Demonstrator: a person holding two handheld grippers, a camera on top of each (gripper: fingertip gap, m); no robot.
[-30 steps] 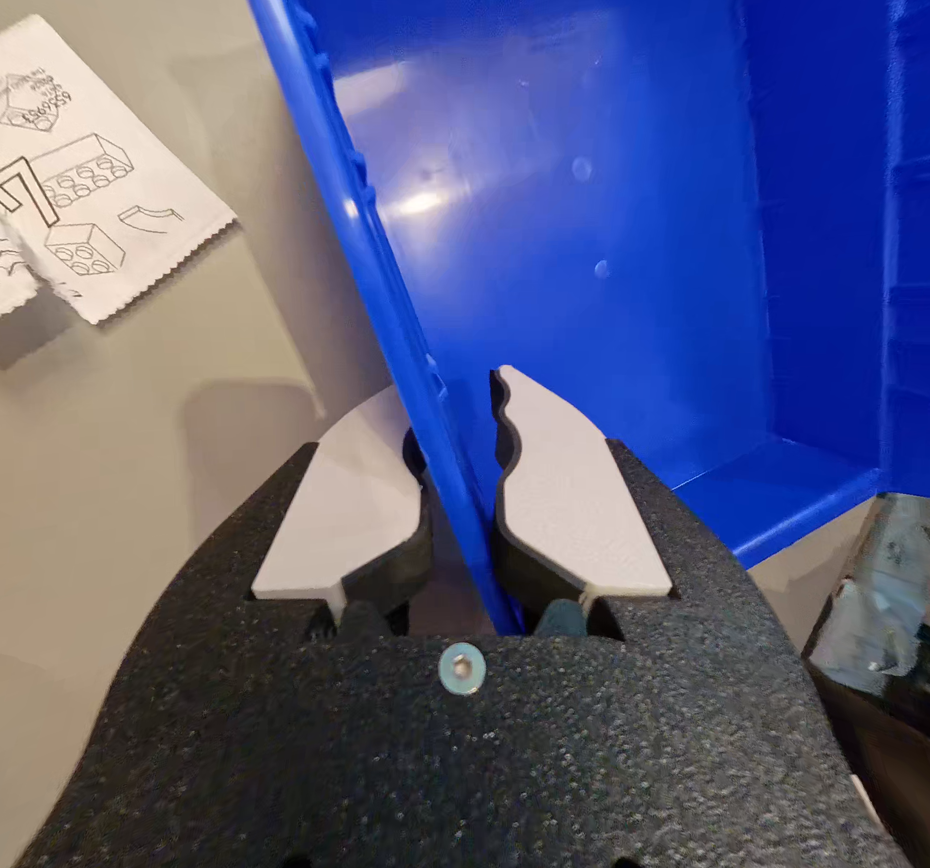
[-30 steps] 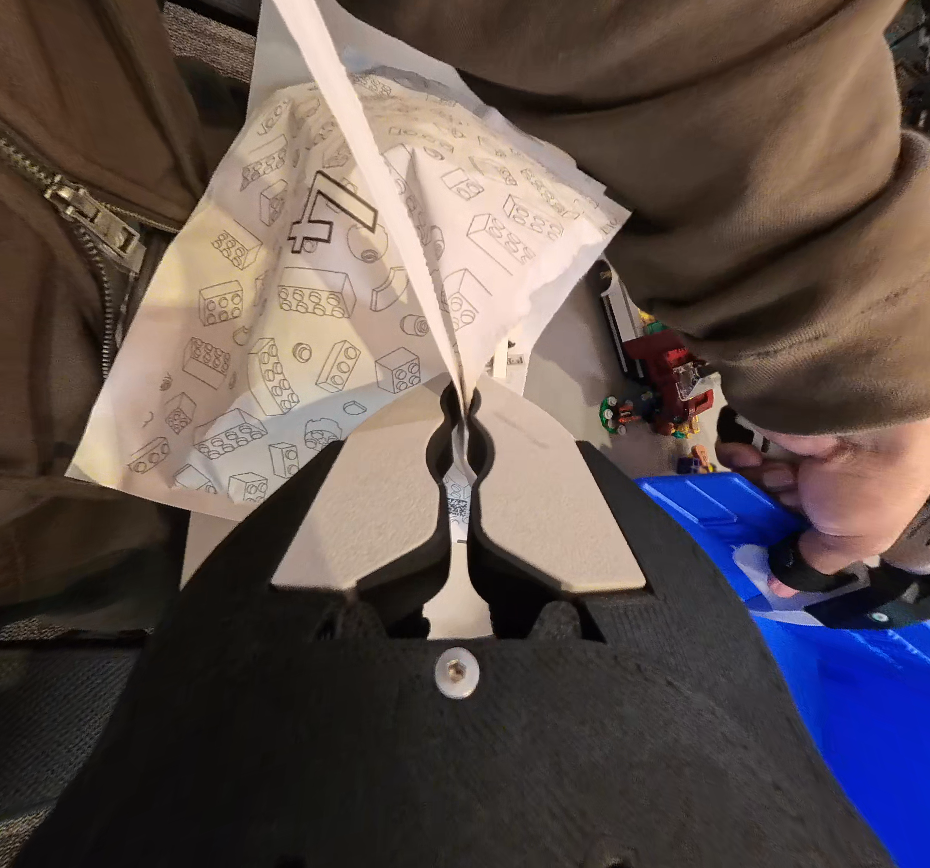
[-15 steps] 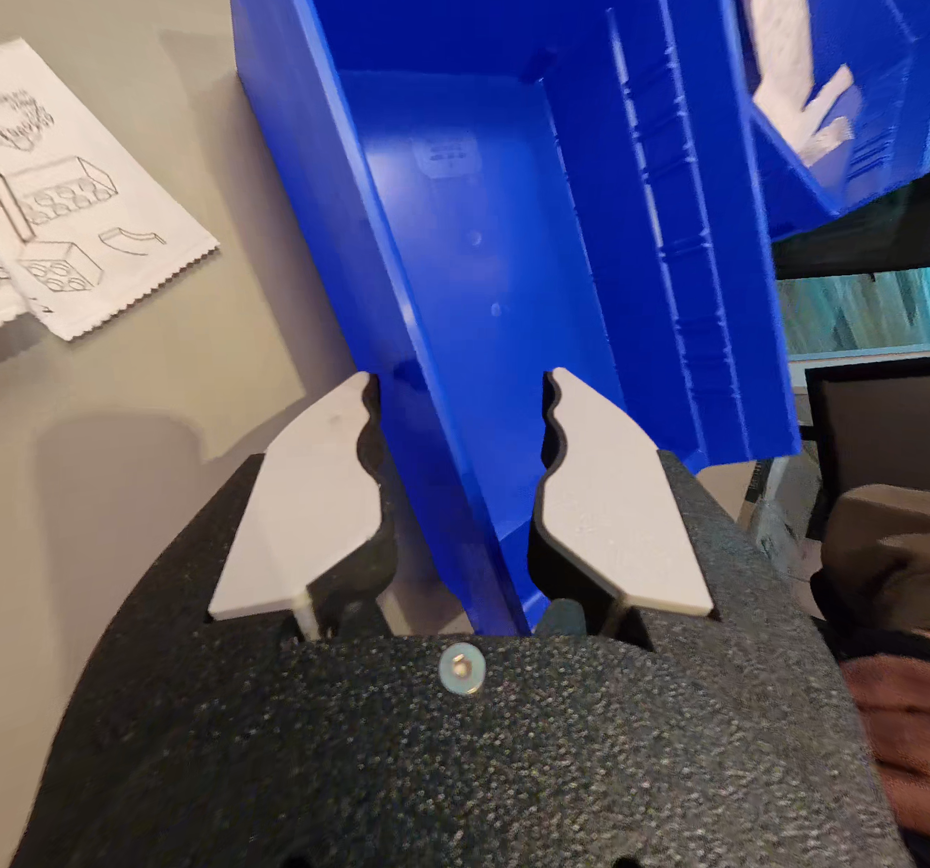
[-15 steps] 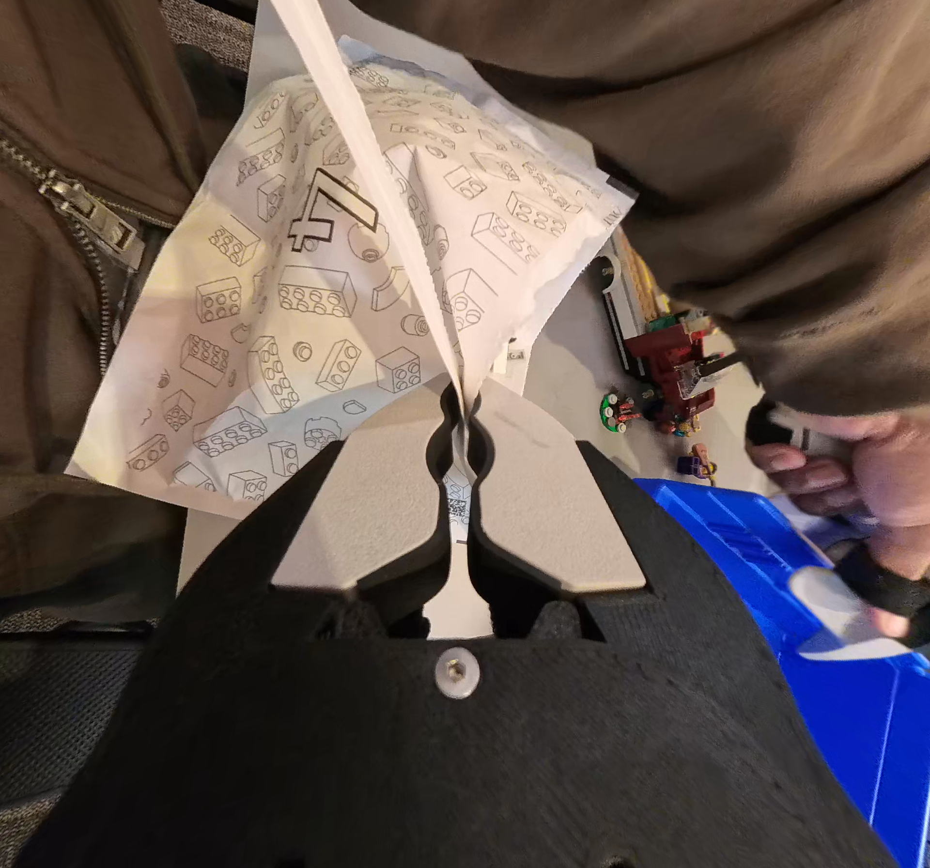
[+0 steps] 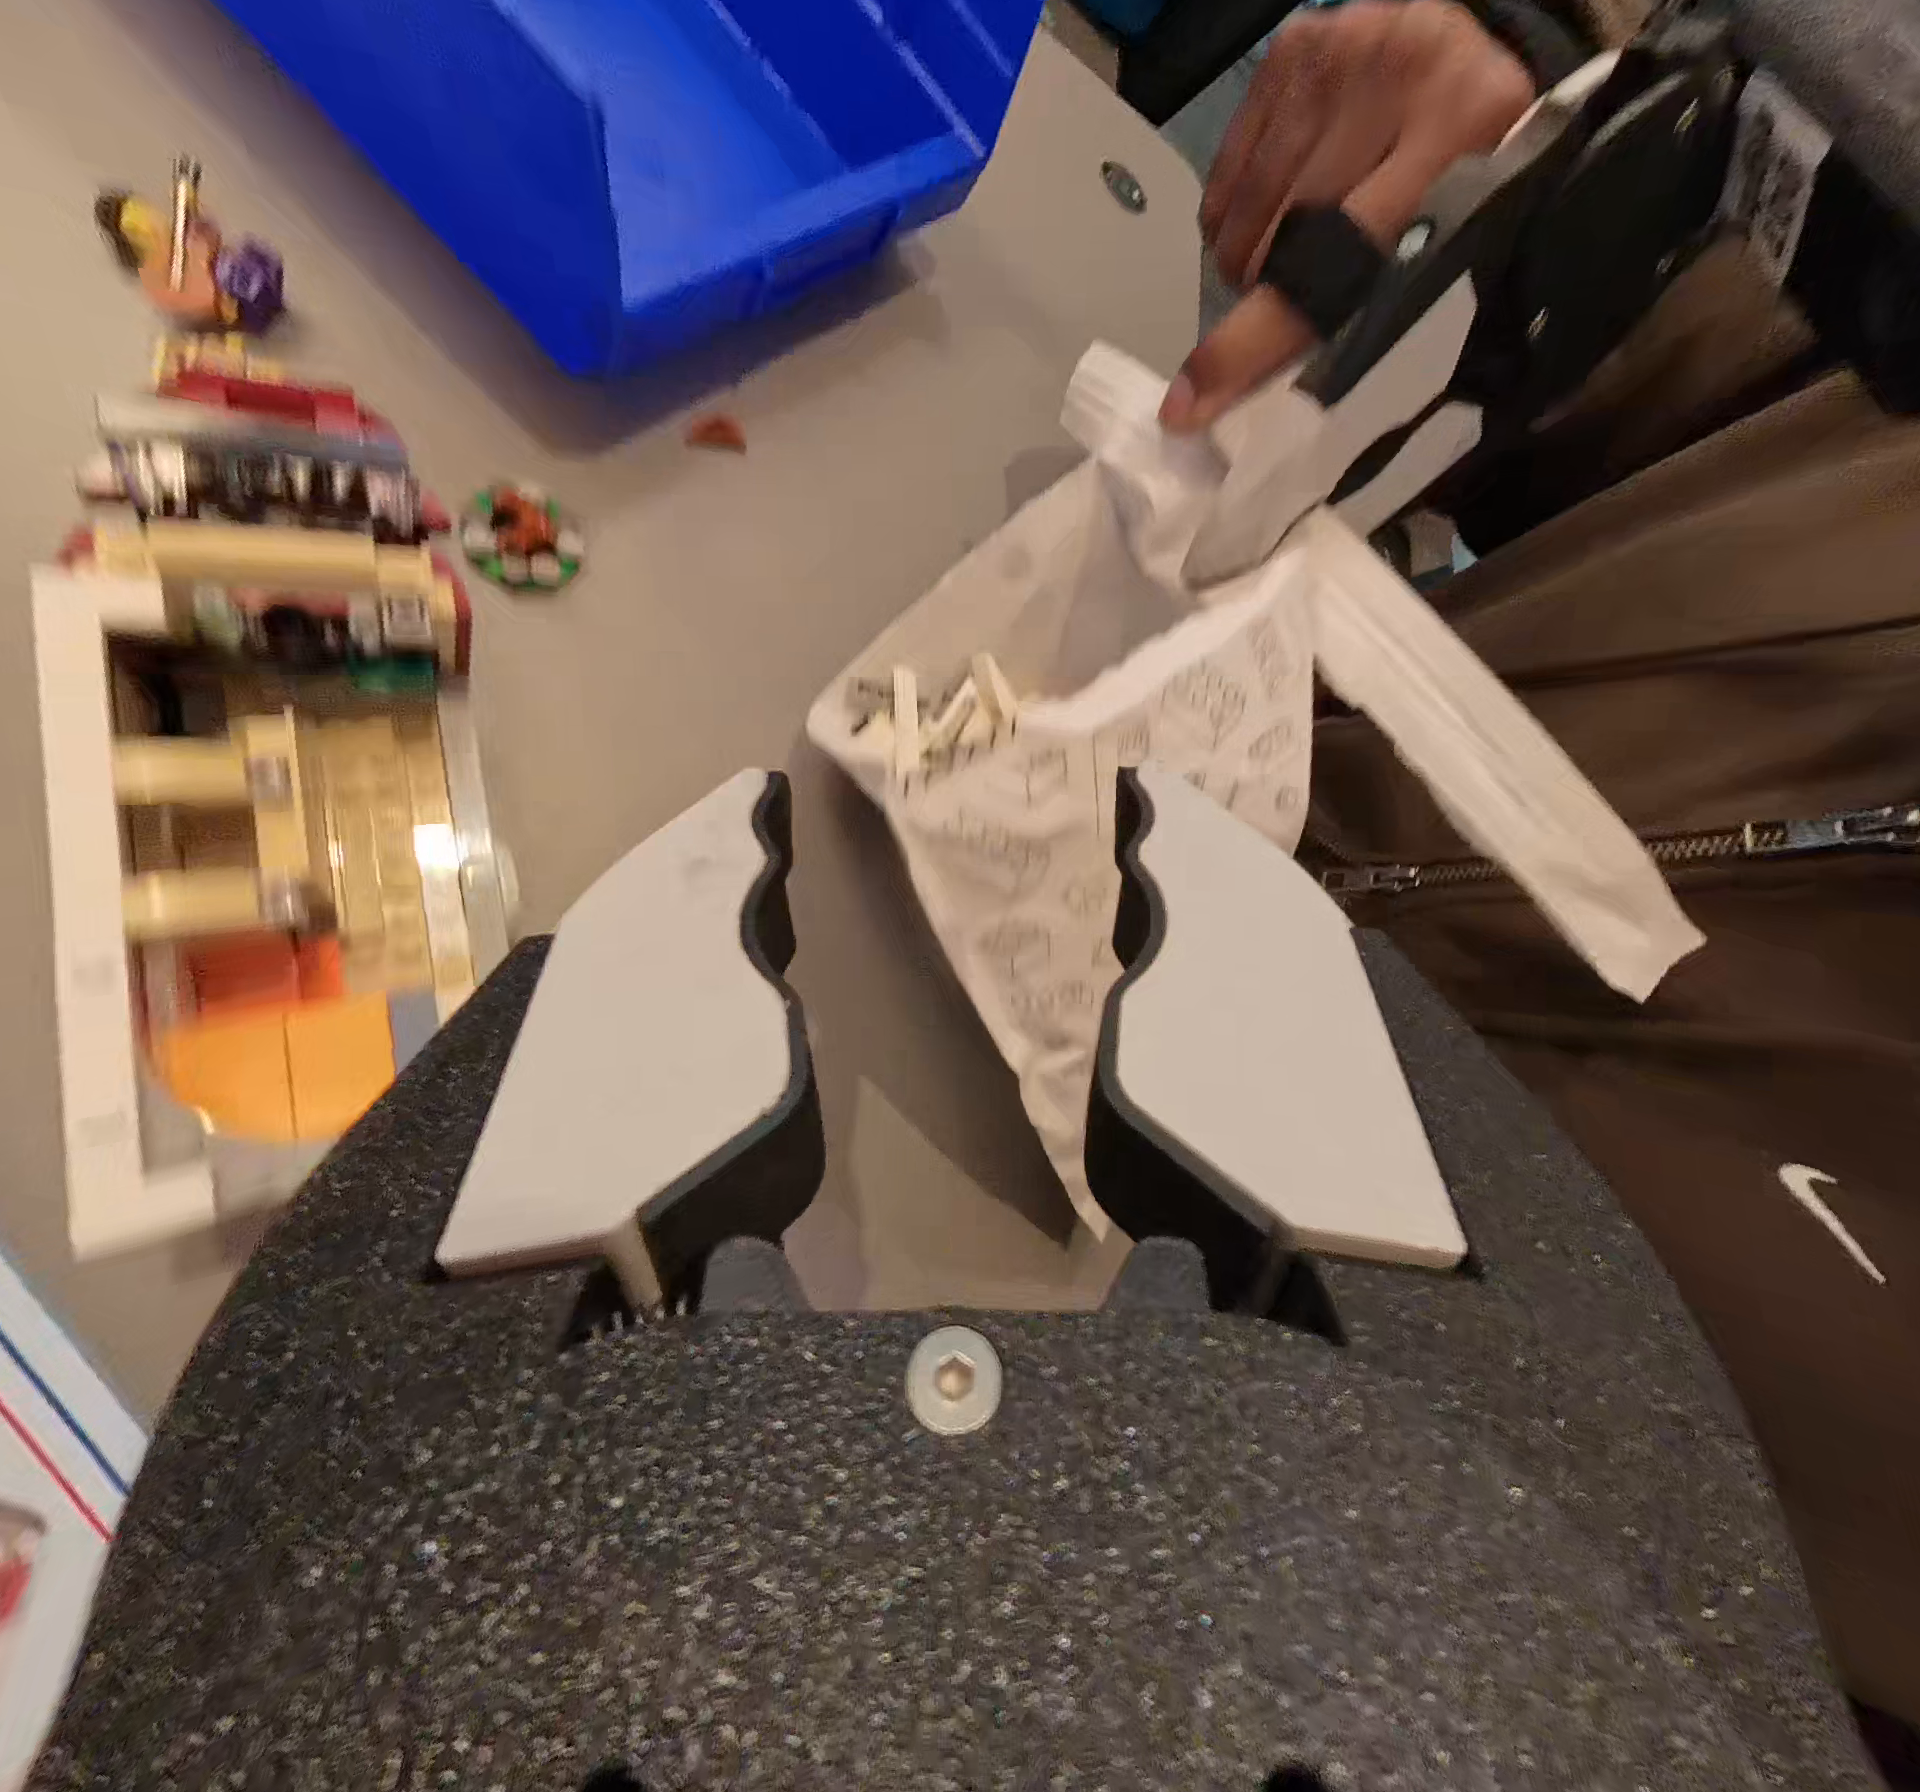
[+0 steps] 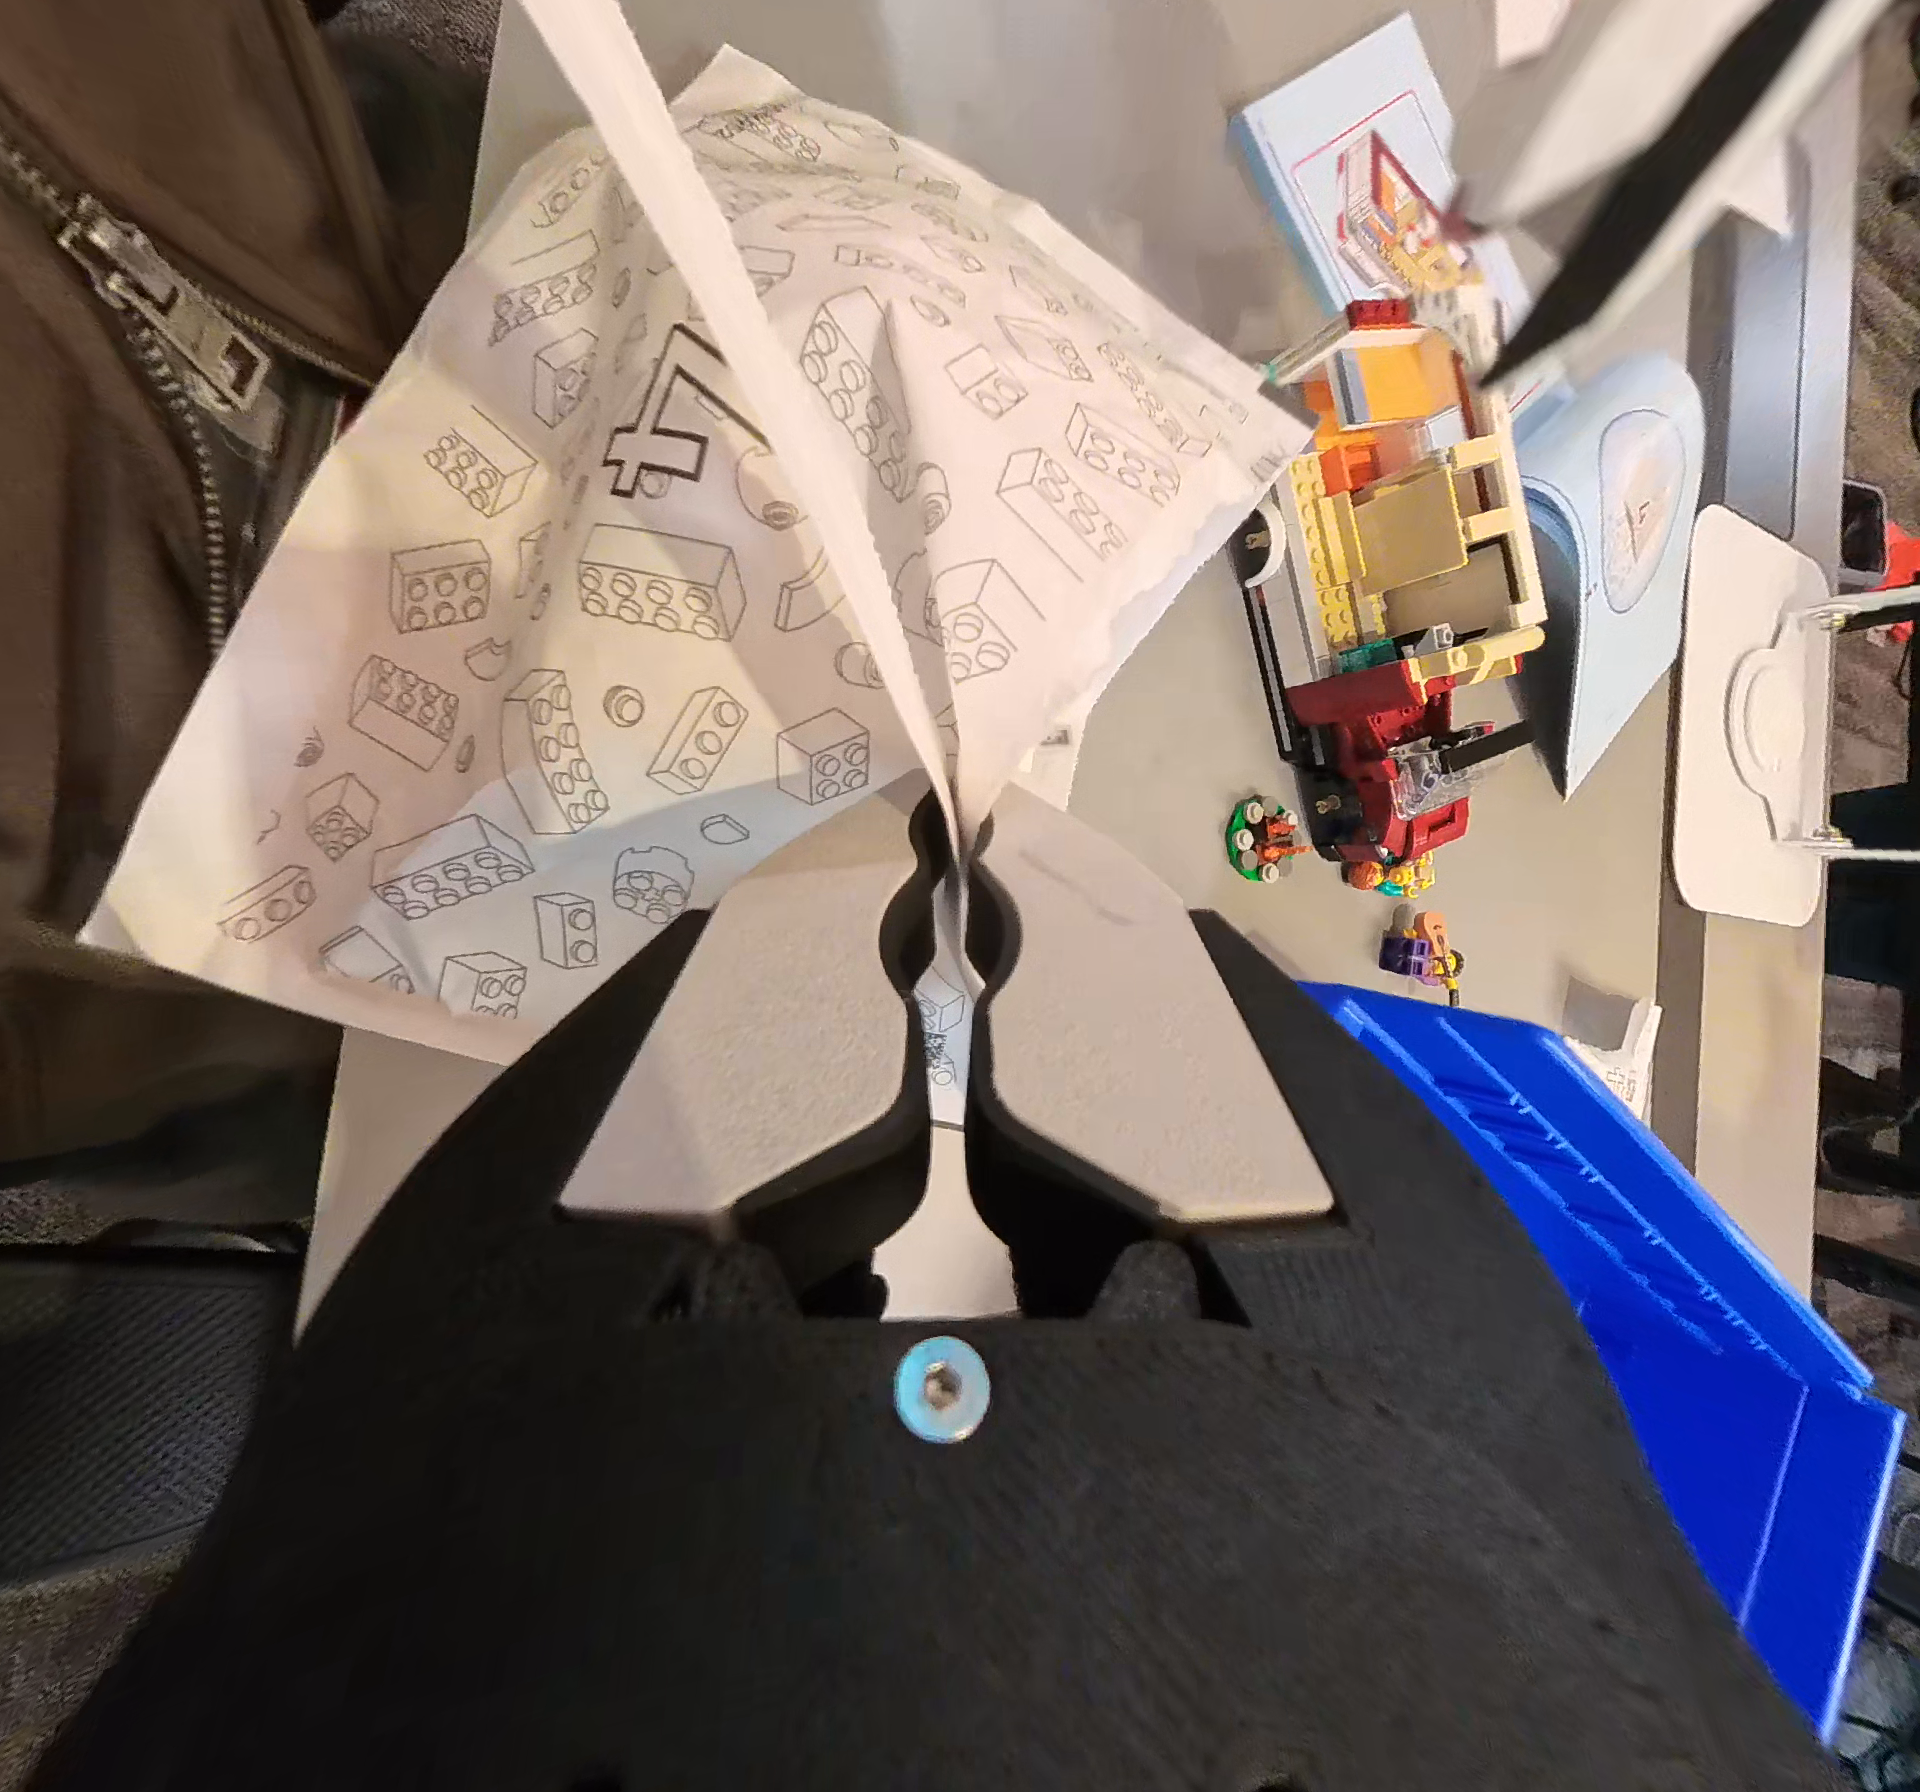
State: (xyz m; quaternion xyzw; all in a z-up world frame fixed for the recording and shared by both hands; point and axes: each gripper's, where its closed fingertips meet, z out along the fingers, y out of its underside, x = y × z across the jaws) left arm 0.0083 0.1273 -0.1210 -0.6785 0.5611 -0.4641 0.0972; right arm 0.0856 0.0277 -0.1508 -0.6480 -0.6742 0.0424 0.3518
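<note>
two grippers show. the right gripper is clenched on the torn edge of a white paper bag printed with brick outlines, pads pressing it. the left gripper gapes wide, the bag's lower corner hanging between its fingers, pale pieces showing inside. nearby on the grey table: a brick model and a blue bin.

Left wrist view motion-blurred: brick model smeared. Blue bin cut off by top edge. Paper bag print unreadable.
</note>
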